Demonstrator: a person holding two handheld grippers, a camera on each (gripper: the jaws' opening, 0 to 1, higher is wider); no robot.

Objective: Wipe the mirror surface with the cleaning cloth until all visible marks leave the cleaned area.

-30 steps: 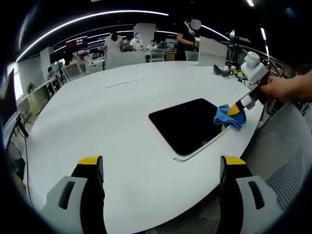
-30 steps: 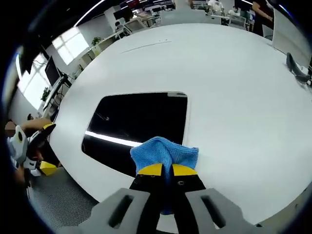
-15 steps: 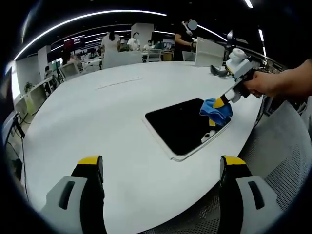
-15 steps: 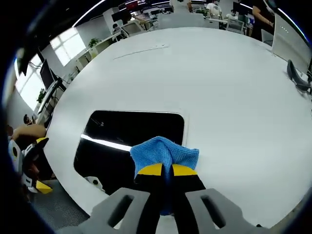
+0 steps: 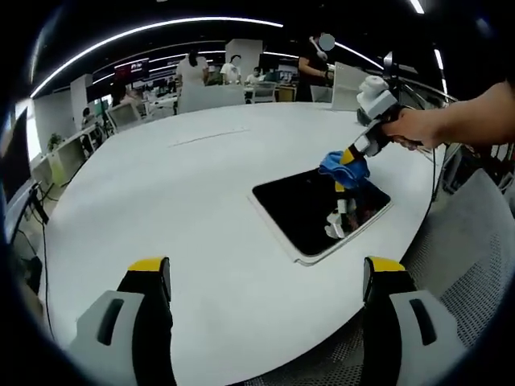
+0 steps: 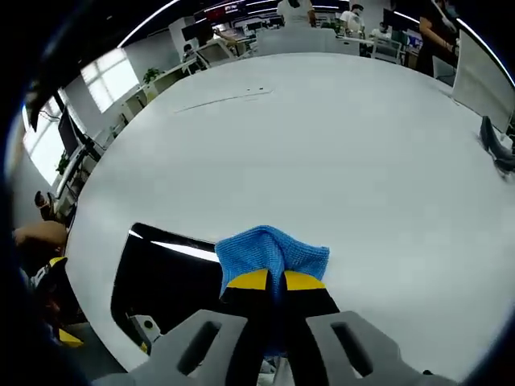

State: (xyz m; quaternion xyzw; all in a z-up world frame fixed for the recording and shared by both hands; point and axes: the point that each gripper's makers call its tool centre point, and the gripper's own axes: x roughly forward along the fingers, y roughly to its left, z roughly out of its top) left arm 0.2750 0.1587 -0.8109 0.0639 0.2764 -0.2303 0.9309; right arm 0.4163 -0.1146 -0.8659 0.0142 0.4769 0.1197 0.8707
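My right gripper, with its yellow-tipped black jaws, was clenched on a bunched blue microfibre cleaning cloth. The jaws were pressed nearly together, and the cloth bulged out ahead of the tips. In the left gripper view, the same right gripper reached in from the right, held in a person's bare hand, with the blue cloth at its tips resting at the far edge of the mirror.

The mirror was a dark rectangular panel with rounded corners and a thin white border, lying flat on a large round white table close to the table's near right edge. Its glass reflected the gripper above it. In the right gripper view the mirror lay below and to the left of the cloth, with a bright strip of ceiling light reflected across it.

My left gripper was released, its two yellow-tipped jaws spread wide apart and holding nothing, hanging over the near rim of the table well apart from the mirror.

Around the table: a grey mesh chair back stood at the right, a small dark object lay on the table's far right side, and a white upright panel stood beyond the table. People stood and sat at desks in the open office behind. Nothing lay between the cloth and the mirror.
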